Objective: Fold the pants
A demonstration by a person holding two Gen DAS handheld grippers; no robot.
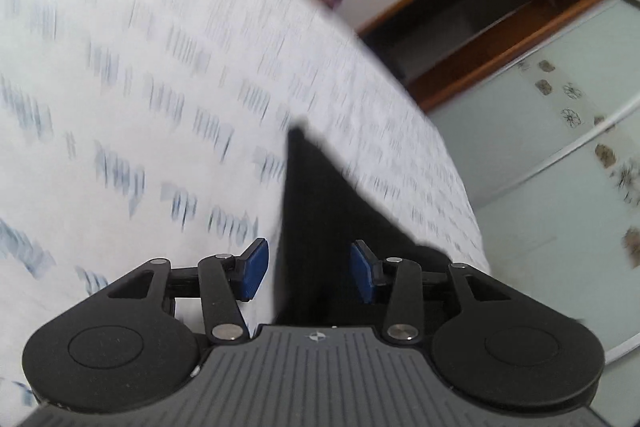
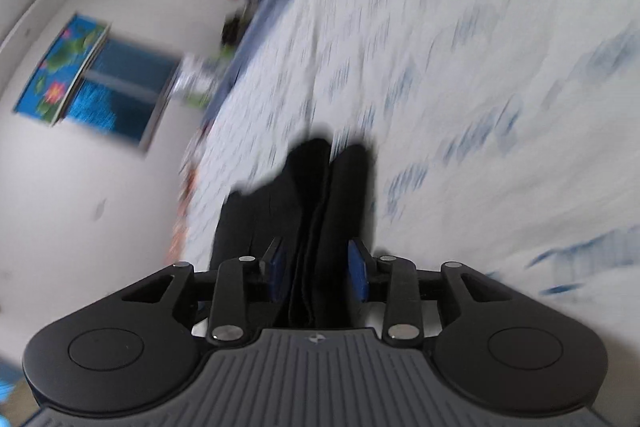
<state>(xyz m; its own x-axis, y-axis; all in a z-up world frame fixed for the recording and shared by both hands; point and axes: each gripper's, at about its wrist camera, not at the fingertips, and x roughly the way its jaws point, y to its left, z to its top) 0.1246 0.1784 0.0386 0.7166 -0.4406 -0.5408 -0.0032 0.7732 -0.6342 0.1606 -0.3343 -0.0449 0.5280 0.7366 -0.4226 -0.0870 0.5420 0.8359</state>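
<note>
Both grippers are working the black pants [image 2: 320, 211] on the bed [image 1: 160, 67], whose white sheet carries a blue print. In the right wrist view, the right gripper [image 2: 318, 273] is straddling a bunched, layered run of the fabric, its blue pads apart with the cloth between them; whether they are pressing it I cannot tell. In the left wrist view, the left gripper [image 1: 310, 273] is standing apart too, with the pants' edge running up between its fingers. Both views are blurring, so the hands are likely moving. Judging by this, a fold is being set up or carried. Next, both pairs of pads need to be closing on matching edges. Open sheet is lying wide beyond the pants, but the bed's edge is falling close beside them in both views
</note>
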